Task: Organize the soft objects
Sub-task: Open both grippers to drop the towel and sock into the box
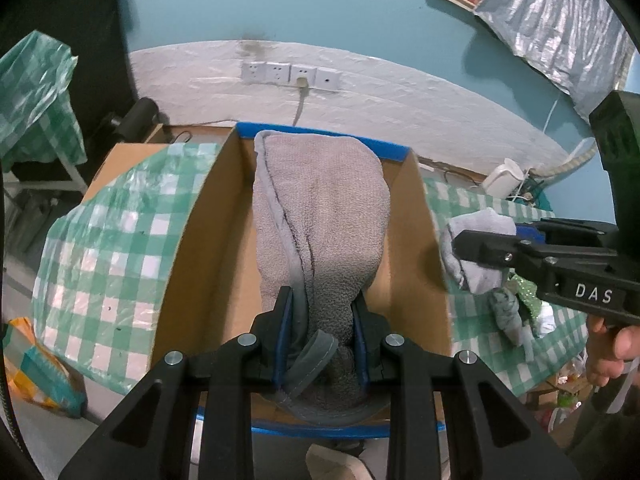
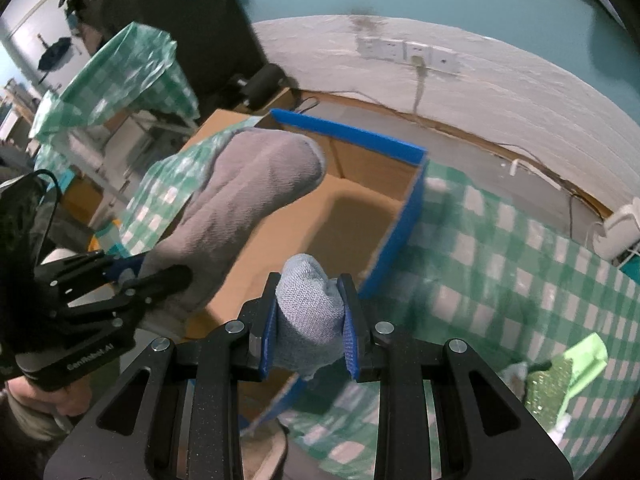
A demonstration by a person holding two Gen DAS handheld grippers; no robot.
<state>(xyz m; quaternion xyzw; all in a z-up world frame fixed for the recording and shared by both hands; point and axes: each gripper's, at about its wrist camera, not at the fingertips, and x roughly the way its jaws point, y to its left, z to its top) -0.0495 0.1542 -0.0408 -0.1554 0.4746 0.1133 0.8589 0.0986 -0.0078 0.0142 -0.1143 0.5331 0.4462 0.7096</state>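
**Both grippers loaded at the cardboard box**

The left gripper (image 1: 322,320) has its jaws closed on a bunched end of the grey towel (image 1: 320,216). The towel's hemmed edge is squeezed between the blue pads, and the rest of the cloth stretches forward from the jaws over the open cardboard box (image 1: 208,216), reaching toward its far, blue-taped wall. From the right wrist view the same towel (image 2: 248,200) juts out of the left gripper (image 2: 136,276) above the box's near left side.

The right gripper (image 2: 310,312) has its jaws clamped on a small pale blue-grey cloth (image 2: 310,312), which fills the gap between the pads and bulges out past their tips. It is held just at the near right corner of the box (image 2: 360,184), above the green checked cover of the bench (image 2: 500,264). In the left wrist view this gripper (image 1: 472,252) sits right of the box wall with the cloth (image 1: 476,240) at its tips.

A green sparkly item (image 2: 548,384) lies on the bench to the right.
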